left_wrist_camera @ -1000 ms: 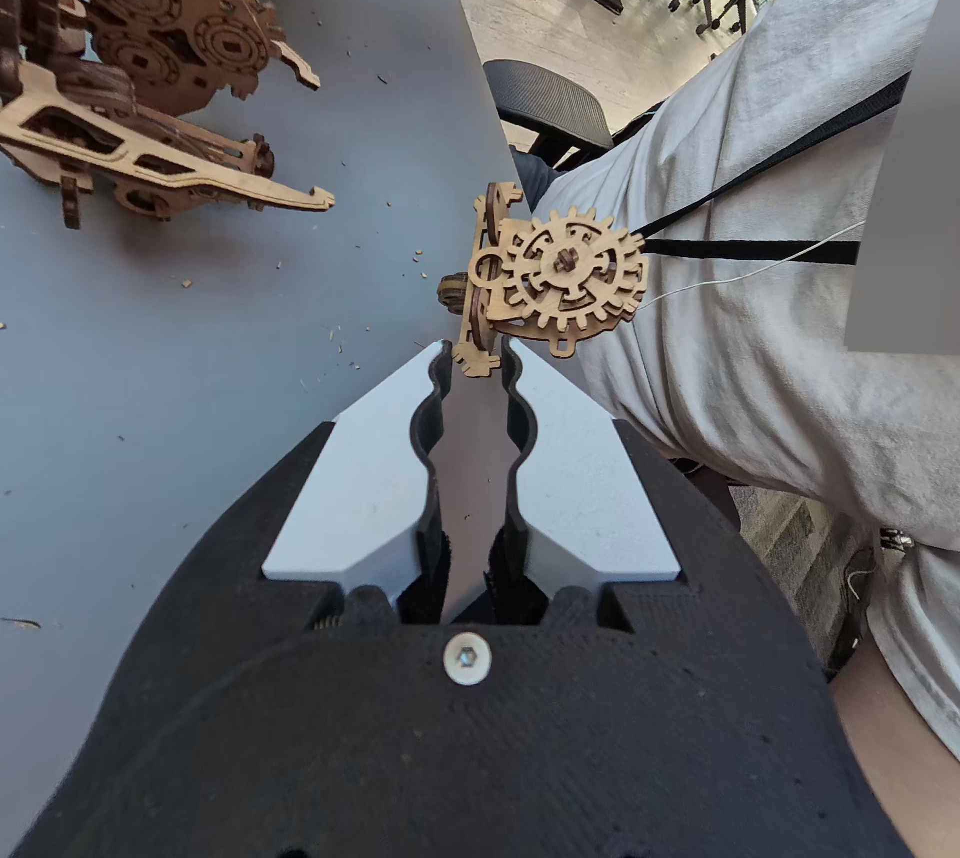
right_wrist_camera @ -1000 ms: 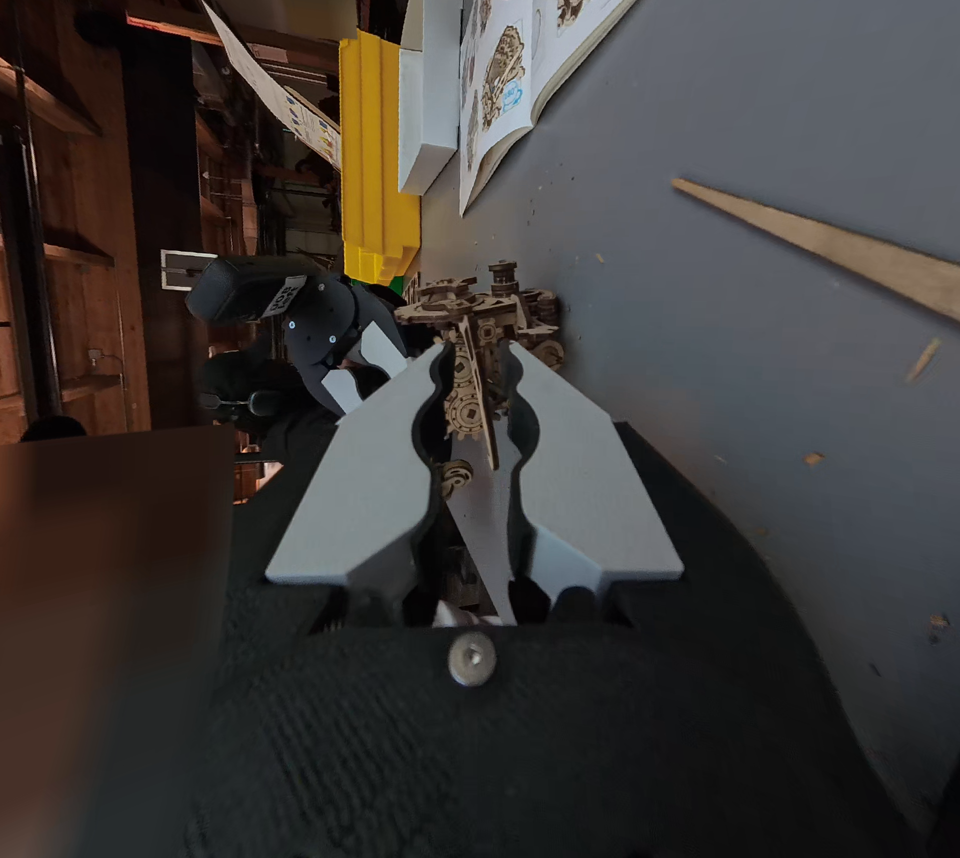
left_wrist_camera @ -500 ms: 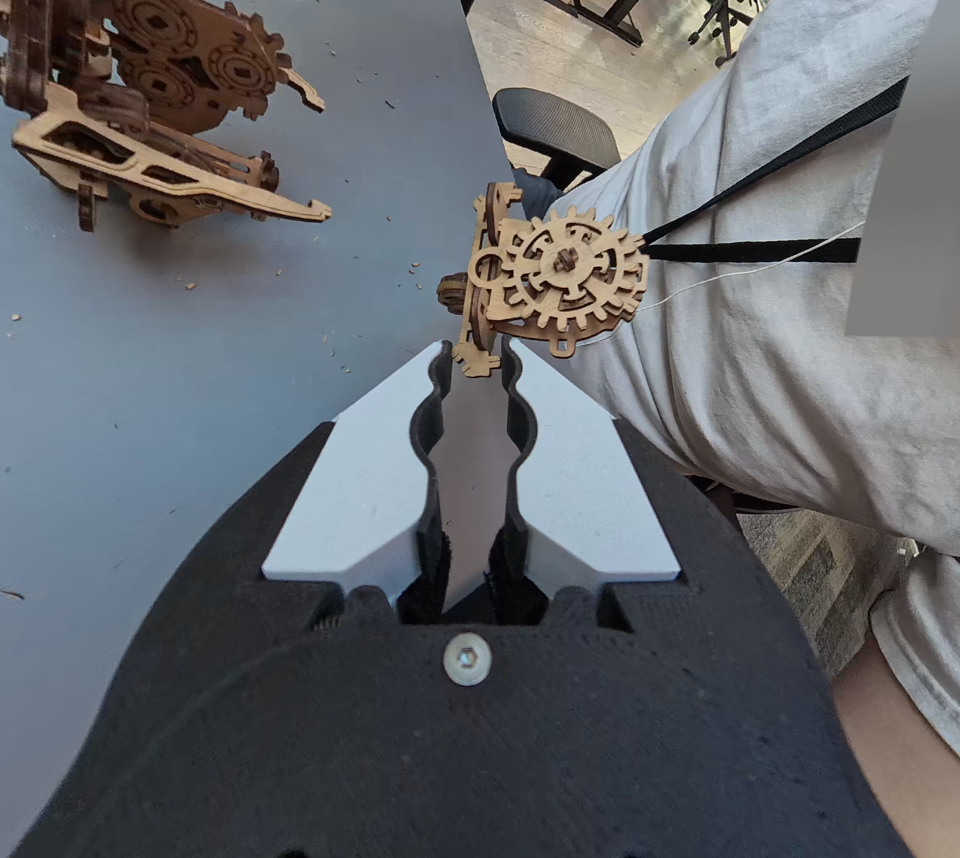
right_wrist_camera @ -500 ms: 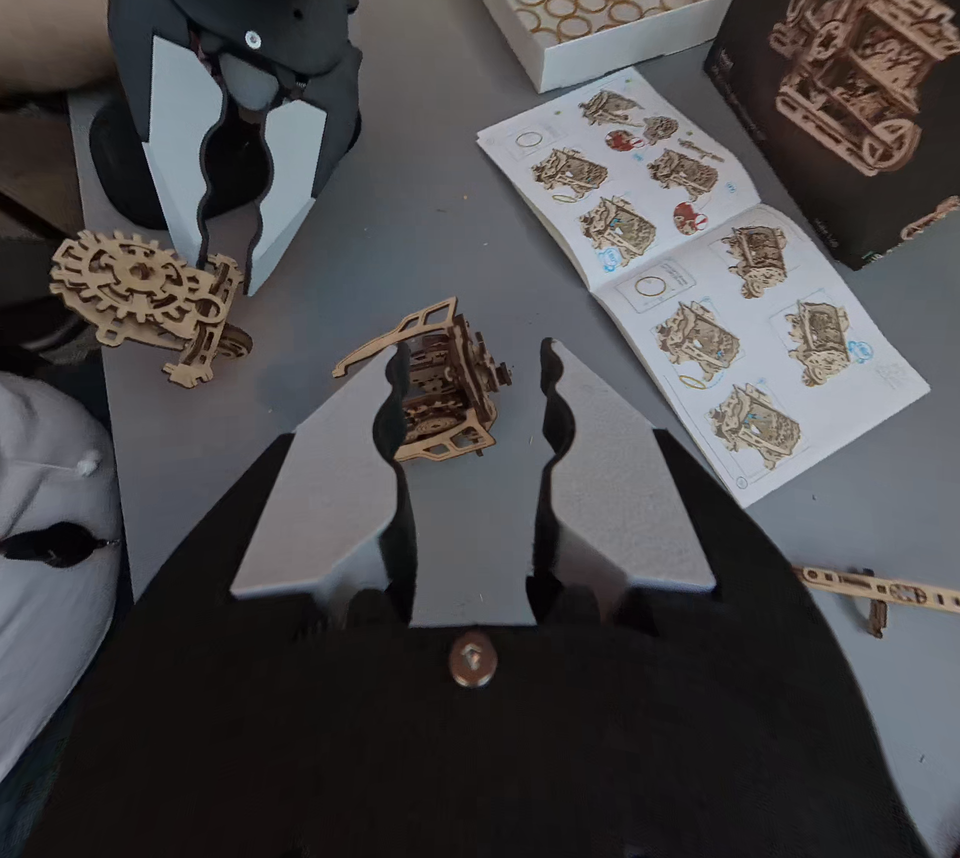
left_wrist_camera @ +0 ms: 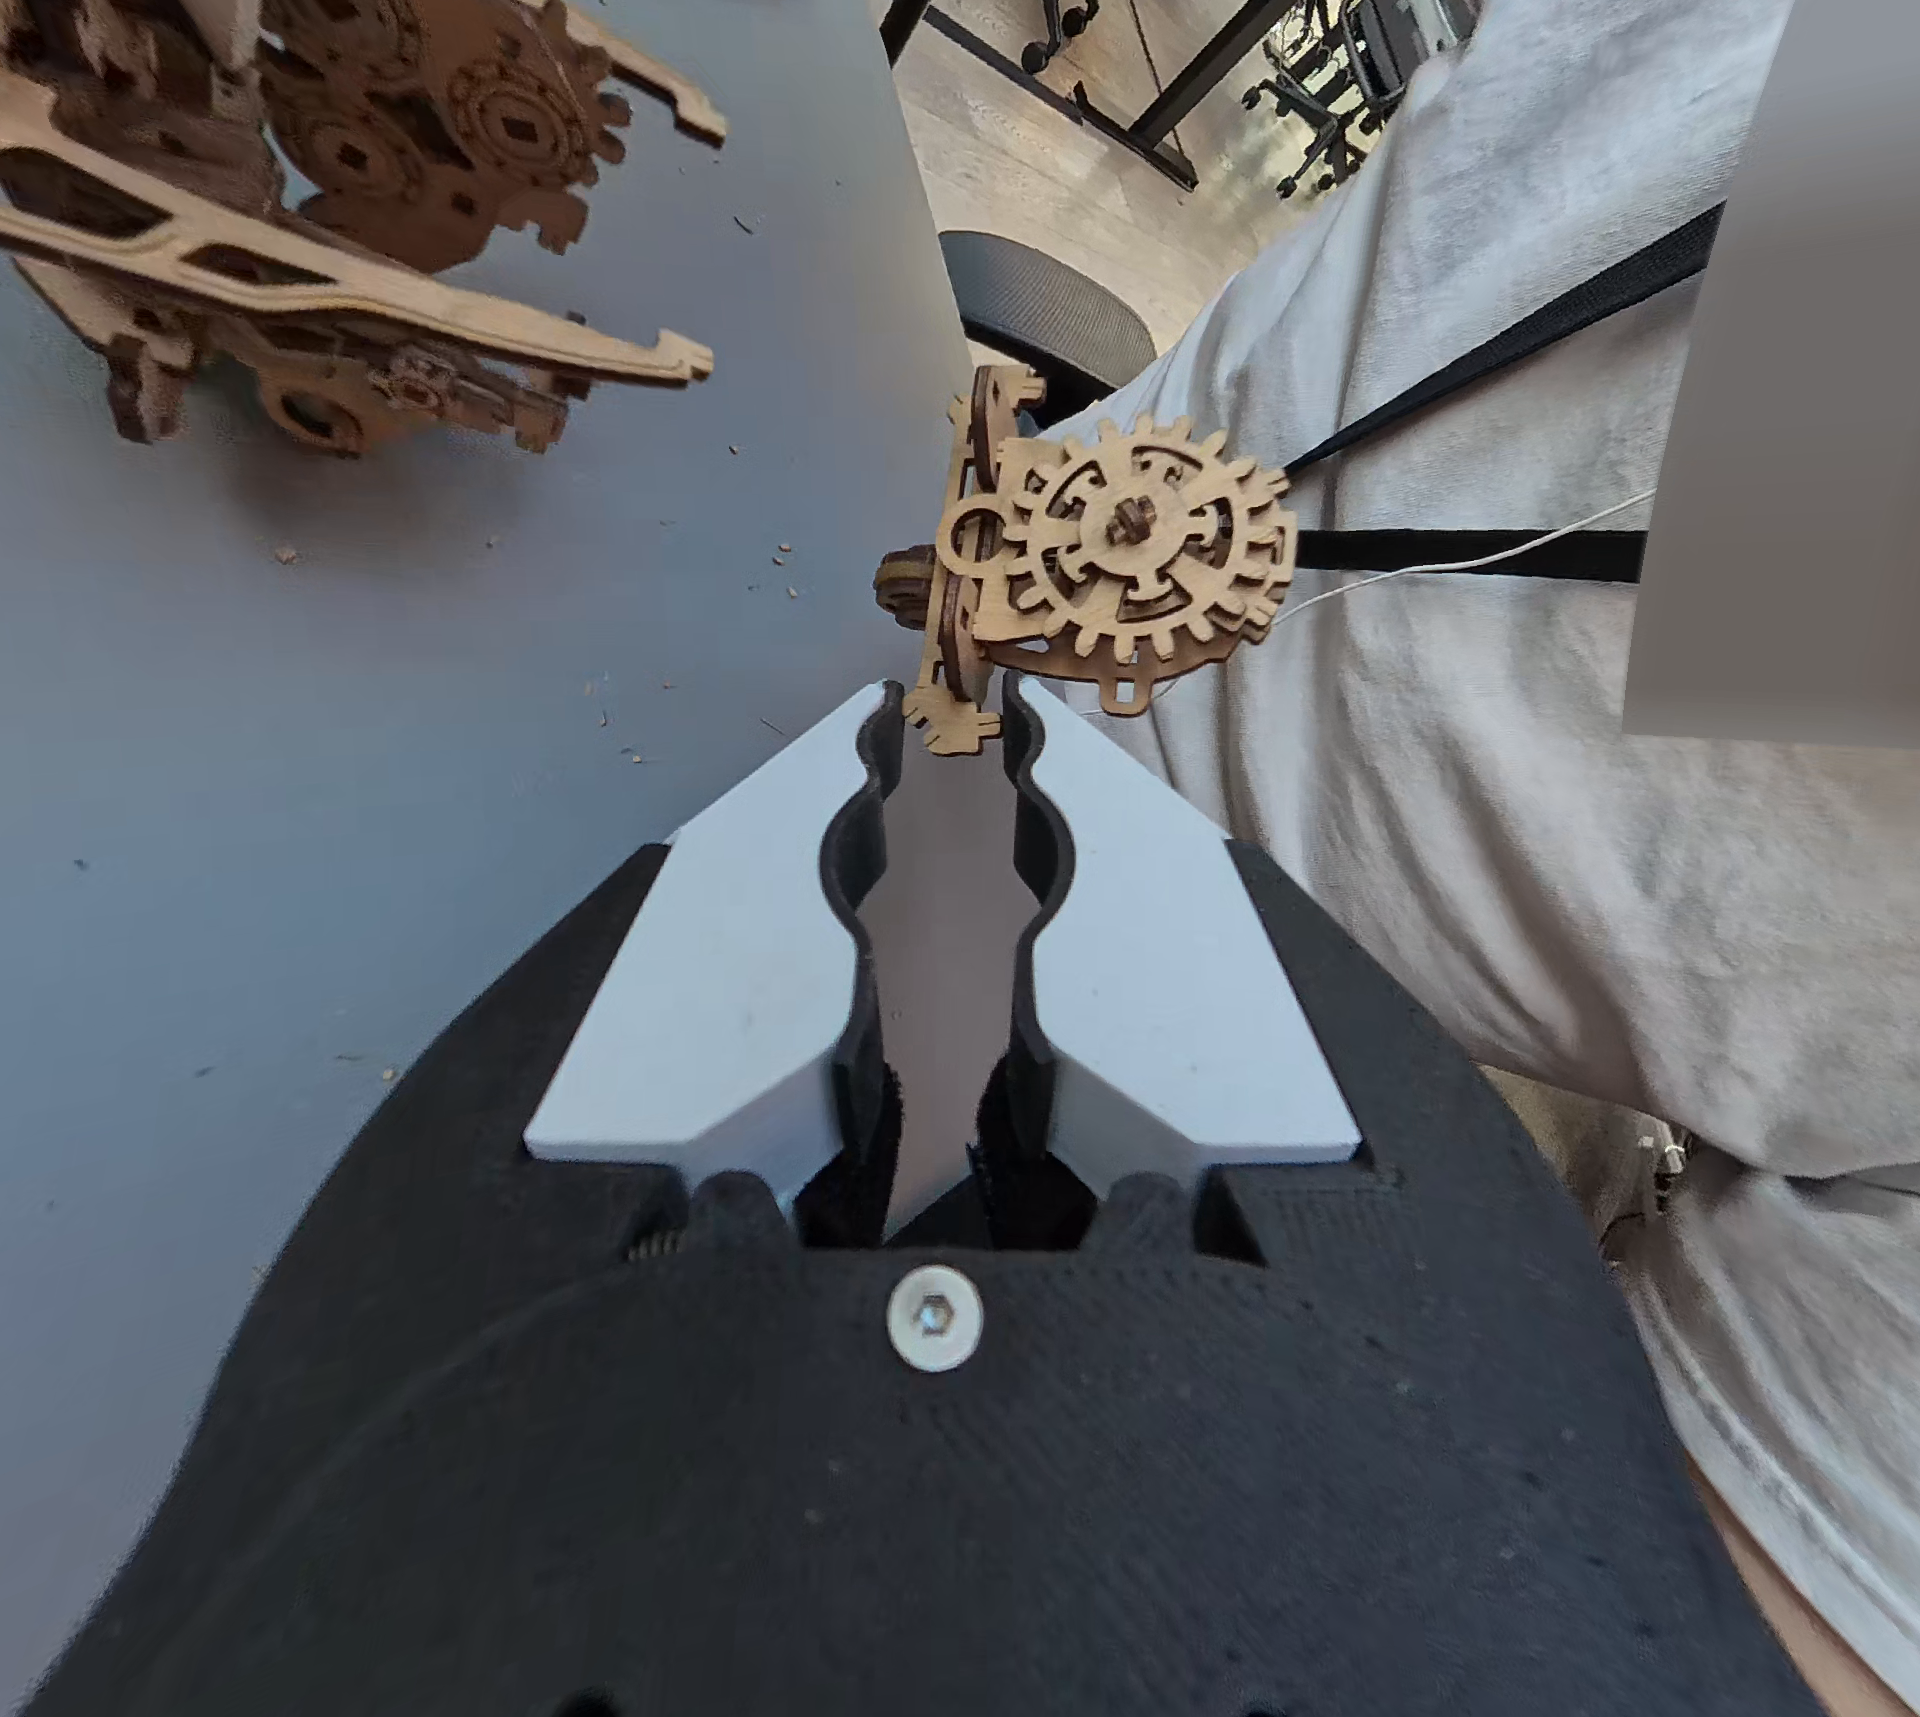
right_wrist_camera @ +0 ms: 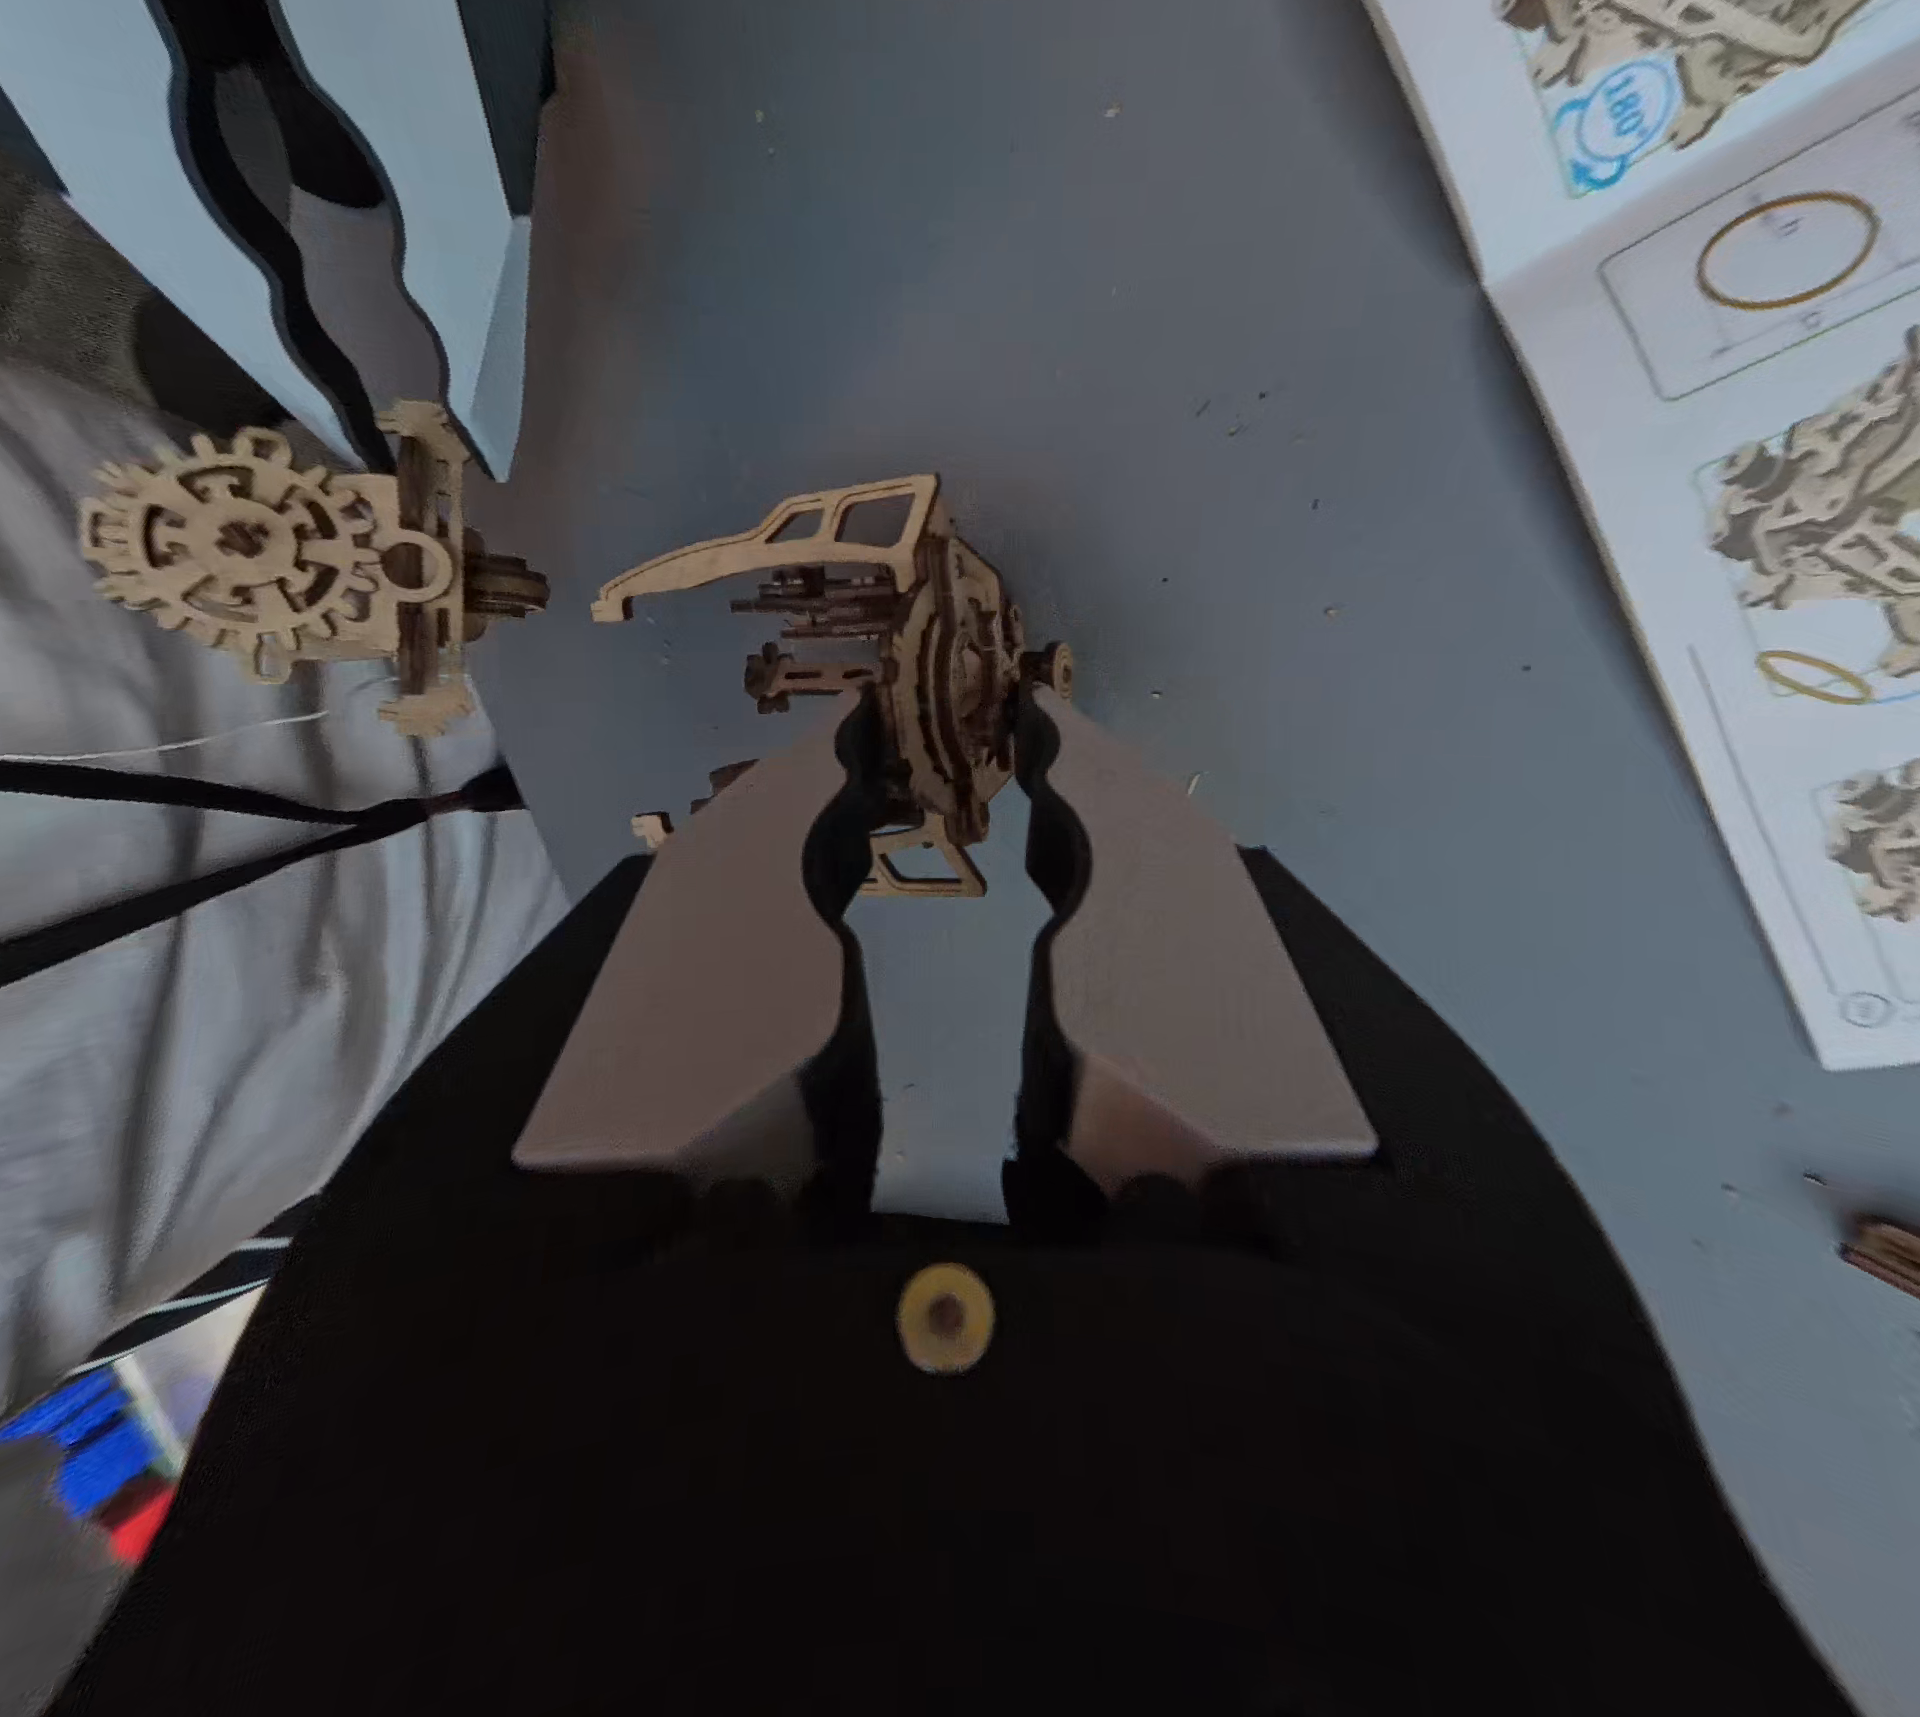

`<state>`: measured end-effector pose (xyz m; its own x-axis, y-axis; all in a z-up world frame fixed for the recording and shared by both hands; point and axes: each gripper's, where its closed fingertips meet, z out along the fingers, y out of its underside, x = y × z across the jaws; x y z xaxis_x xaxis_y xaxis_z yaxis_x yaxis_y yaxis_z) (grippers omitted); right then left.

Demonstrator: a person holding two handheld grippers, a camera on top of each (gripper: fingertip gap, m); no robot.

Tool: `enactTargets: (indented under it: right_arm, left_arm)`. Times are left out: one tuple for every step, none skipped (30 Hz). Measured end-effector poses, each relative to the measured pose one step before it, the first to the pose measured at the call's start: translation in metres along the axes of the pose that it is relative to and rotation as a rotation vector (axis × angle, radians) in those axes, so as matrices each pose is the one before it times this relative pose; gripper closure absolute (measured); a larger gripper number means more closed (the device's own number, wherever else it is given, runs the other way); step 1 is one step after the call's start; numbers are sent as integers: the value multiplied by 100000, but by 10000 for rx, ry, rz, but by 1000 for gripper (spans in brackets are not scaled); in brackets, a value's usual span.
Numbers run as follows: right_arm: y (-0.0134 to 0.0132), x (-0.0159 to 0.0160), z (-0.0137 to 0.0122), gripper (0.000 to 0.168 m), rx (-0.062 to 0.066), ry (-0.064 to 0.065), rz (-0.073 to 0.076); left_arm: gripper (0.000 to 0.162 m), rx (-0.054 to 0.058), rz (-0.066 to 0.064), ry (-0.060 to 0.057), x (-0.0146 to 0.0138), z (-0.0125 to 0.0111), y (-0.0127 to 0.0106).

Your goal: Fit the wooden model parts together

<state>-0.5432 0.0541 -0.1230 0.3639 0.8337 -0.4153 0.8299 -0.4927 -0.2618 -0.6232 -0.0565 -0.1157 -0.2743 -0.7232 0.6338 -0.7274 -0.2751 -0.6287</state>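
Right gripper (right_wrist_camera: 943, 711) fingers are covering the lower half of the wooden model body (right_wrist_camera: 914, 628). Left frame edge is cutting off that body (left_wrist_camera: 312, 213) in the left wrist view. Instruction booklet (right_wrist_camera: 1662, 317) is running off-frame, blurring at the edges.

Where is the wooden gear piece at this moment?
The wooden gear piece is pinched at the tip of the left gripper, held in the air off the grey table's edge, in front of the person's shirt, apart from the larger wooden model.
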Motion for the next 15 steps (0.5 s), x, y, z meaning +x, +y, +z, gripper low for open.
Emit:
enactTargets:
  right_arm:
    - [-78,-114,206,146,-55,-963,612]
    - [-157,-230,197,145,-69,-1043,521]
    - [-209,-38,216,145,-9,-857,517]
    - [-15,-55,213,145,-133,-800,449]
    - [282,-92,219,145,-329,-730,381]
    - [281,-40,202,145,-324,-598,234]
    - [-53,14,189,145,-108,-455,88]
    - [-291,66,154,145,66,-334,-3]
    - [-233,162,125,145,56,-243,55]
    - [-88,270,94,144,-44,-134,32]
    - [-215,53,7,145,2,-207,-134]
    - [-264,87,-30,144,29,-106,-195]
    - [-261,144,-74,144,34,-16,-236]
    - [-345,243,-101,143,72,85,-224]
    - [-434,369,-141,139,128,178,-201]
  left_arm:
    - [145,18,-102,67,183,-9,-24]
    - [145,46,-70,129,301,-28,-45]
    - [145,111,-117,169,343,-6,-141]
    - [145,122,-203,205,352,21,-170]
    - [145,86,-256,223,372,54,-96]
    - [145,54,-285,194,337,67,-45]
    - [145,37,-263,142,284,62,-16]
    - [146,48,-204,115,276,73,-25]
    - [146,83,-188,121,277,80,-76]
    - [145,113,-184,152,307,75,-137]
    - [146,116,-162,159,294,69,-146]
    - [146,106,-153,113,219,52,-153]
    - [146,68,-137,43,104,23,-129]
    - [146,69,-71,-3,54,-1,-158]
    - [146,81,-16,-12,54,-11,-180]
